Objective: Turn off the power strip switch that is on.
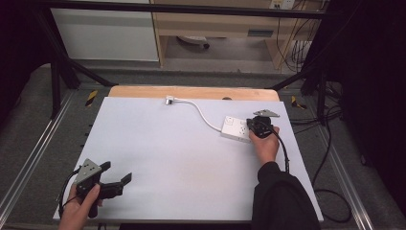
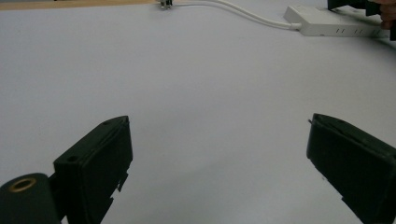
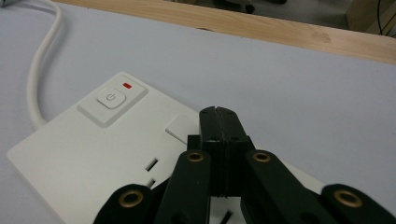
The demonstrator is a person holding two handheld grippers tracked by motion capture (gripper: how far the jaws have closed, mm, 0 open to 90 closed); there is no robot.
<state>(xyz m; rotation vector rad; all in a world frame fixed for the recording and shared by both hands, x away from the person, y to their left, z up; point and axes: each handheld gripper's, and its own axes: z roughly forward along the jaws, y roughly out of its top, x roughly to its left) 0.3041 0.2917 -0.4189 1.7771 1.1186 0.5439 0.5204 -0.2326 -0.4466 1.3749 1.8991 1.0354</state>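
White tabletop (image 1: 182, 153), power strip (image 1: 235, 128) at two o'clock: right gripper (image 3: 218, 122), jaws pressed together, may skid past its switch (image 3: 111, 98); left gripper (image 1: 115, 178) waits spread.

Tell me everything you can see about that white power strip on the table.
The power strip is a flat white block, plastic by its look, lying on the pale table near its far right side. Its top carries a square power button beside a small red mark, plus socket slots. A white cord curves from one end to a plug near the table's far edge. The right gripper, fingers shut, sits over the strip; whether it touches is unclear.
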